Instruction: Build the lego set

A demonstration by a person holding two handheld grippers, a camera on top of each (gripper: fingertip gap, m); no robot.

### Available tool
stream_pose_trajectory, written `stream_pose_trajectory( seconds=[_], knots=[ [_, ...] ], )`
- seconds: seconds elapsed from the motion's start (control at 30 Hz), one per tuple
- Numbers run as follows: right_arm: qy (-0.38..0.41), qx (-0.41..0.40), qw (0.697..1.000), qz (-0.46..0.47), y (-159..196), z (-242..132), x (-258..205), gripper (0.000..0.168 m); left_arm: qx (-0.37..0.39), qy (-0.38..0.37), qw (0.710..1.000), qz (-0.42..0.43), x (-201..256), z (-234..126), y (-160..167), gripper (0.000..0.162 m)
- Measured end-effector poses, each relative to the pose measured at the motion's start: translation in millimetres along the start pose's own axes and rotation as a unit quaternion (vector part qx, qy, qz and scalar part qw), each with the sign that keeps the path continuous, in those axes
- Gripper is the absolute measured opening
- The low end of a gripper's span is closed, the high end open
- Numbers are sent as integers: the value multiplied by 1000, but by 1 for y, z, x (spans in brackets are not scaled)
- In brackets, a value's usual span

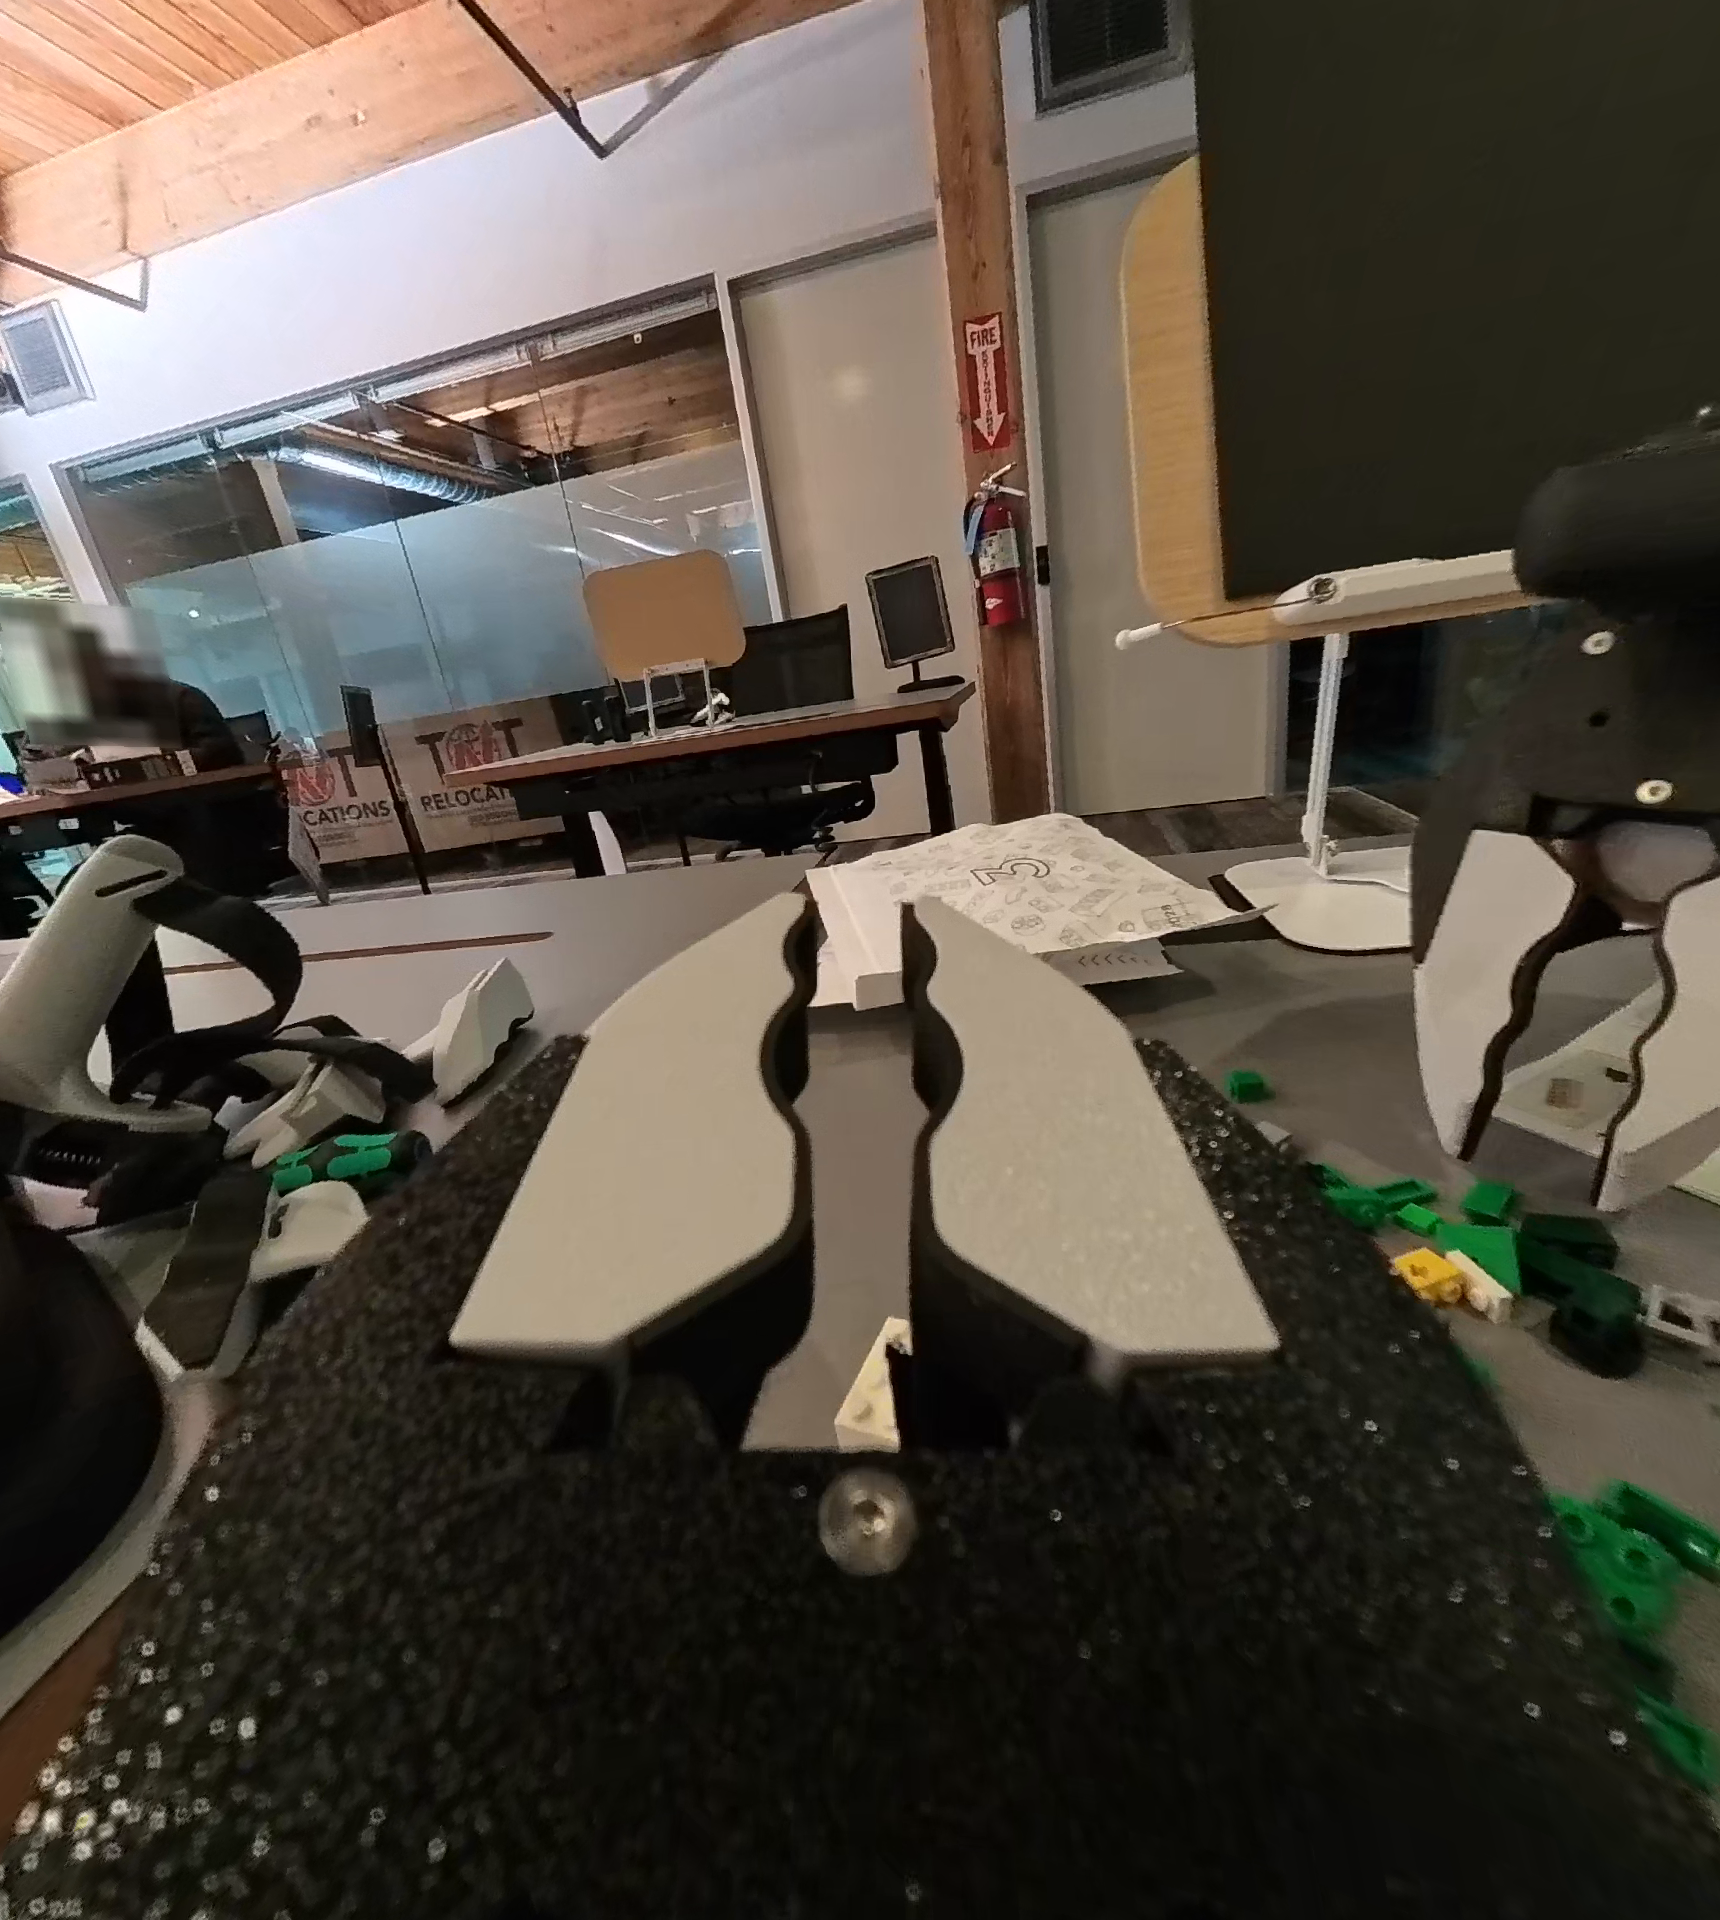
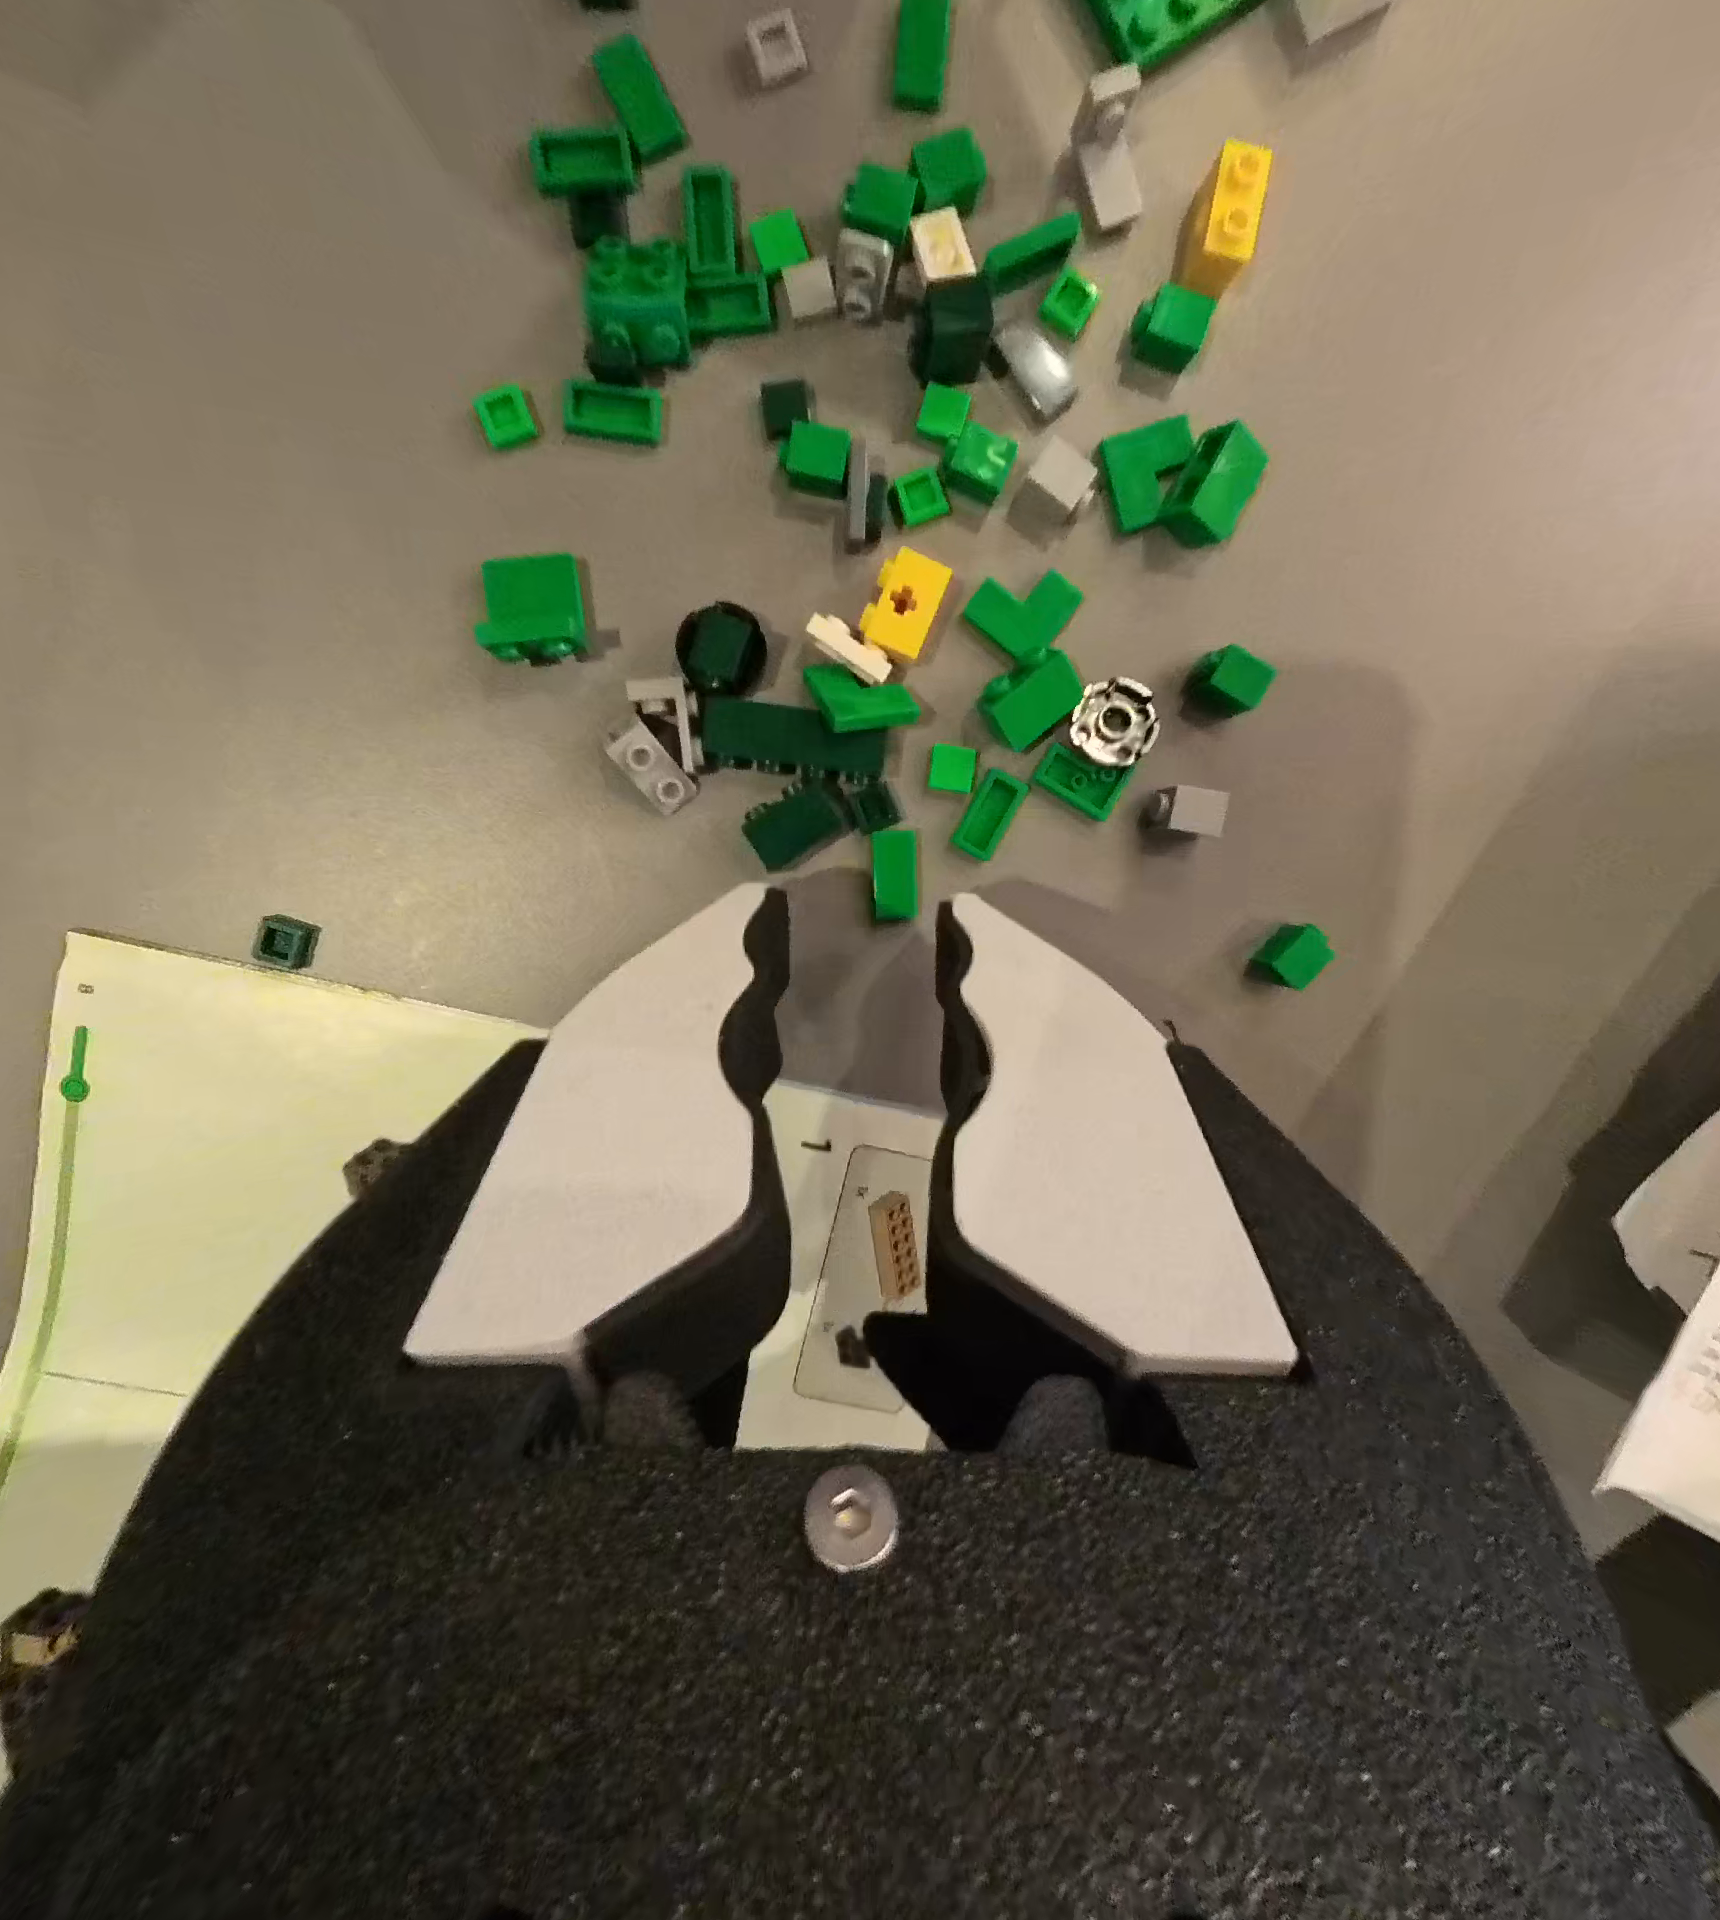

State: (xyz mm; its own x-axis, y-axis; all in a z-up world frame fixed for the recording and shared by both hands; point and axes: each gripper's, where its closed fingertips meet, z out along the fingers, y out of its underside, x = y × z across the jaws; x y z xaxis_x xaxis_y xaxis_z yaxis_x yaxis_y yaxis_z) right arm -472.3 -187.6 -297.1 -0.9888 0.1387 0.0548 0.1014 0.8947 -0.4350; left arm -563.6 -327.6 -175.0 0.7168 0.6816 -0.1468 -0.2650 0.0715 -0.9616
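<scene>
right gripper (image 2: 861, 914) held above grey table (image 2: 212, 520), fingers pointed down, jaws apart with nothing between them. seen also in left wrist view (image 1: 1531, 1143), tips just over the tabletop near the loose bricks.

left gripper (image 1: 856, 914) held low and level over the table, jaws slightly apart, nothing clamped at the tips. small white piece (image 1: 877, 1392) visible deep in the gap near the finger roots; cannot tell whether lying on the table below or lodged there.

lego pieces (image 2: 887, 468) scattered loose on the table ahead of the right gripper: mostly green, some grey, dark green, two yellow bricks (image 2: 1230, 208) (image 2: 906, 605), one black round piece (image 2: 721, 646), one silver round piece (image 2: 1114, 721). nearest green brick (image 2: 893, 875) lying just beyond the right fingertips, not touching.

instruction booklet (image 2: 212, 1143) open flat under and left of the right gripper, small dark green piece (image 2: 287, 941) at its top edge. printed paper bag (image 1: 1032, 894) lying farther back on the table. spare gripper parts and straps (image 1: 129, 1039) plus green-handled tool (image 1: 347, 1158) piled at left. white lamp base (image 1: 1323, 883) behind.
</scene>
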Motion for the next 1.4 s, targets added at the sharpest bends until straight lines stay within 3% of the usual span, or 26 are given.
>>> stream_pose_trajectory(
  seconds=[0.2, 0.3, 0.37, 0.57, 0.73, 0.87, 1.13, 1.4],
  knots=[
    [-2, -7, 1000, -8, -1, 5, 5, 22, -2, 4, 1000, 5, 2, 1, 0, 15],
    [-10, -2, 1000, 3, -1, 8, 5, 8, -2, 3, 1000, 4, 1, 1, 0, 15],
    [-14, -3, 1000, 13, -1, 8, 4, 8, -2, 3, 1000, 3, 1, 1, 0, 15],
    [42, 4, 998, 45, 2, -18, -8, 7, 1, 4, 1000, 4, 2, 1, -1, 15],
    [114, 22, 991, 69, -1, -58, -66, 7, 2, 3, 1000, -3, 1, 1, 0, 15],
    [187, 38, 977, 92, -1, -68, -117, 7, 3, 0, 1000, -2, 0, 0, -1, 15],
    [169, 25, 967, 188, 4, -36, -206, 7, -3, 11, 1000, 23, 8, 1, -1, 14],
    [165, -4, 962, 216, 3, -17, -219, 7, -6, 11, 1000, 23, 8, -1, 1, 14]
  ],
)
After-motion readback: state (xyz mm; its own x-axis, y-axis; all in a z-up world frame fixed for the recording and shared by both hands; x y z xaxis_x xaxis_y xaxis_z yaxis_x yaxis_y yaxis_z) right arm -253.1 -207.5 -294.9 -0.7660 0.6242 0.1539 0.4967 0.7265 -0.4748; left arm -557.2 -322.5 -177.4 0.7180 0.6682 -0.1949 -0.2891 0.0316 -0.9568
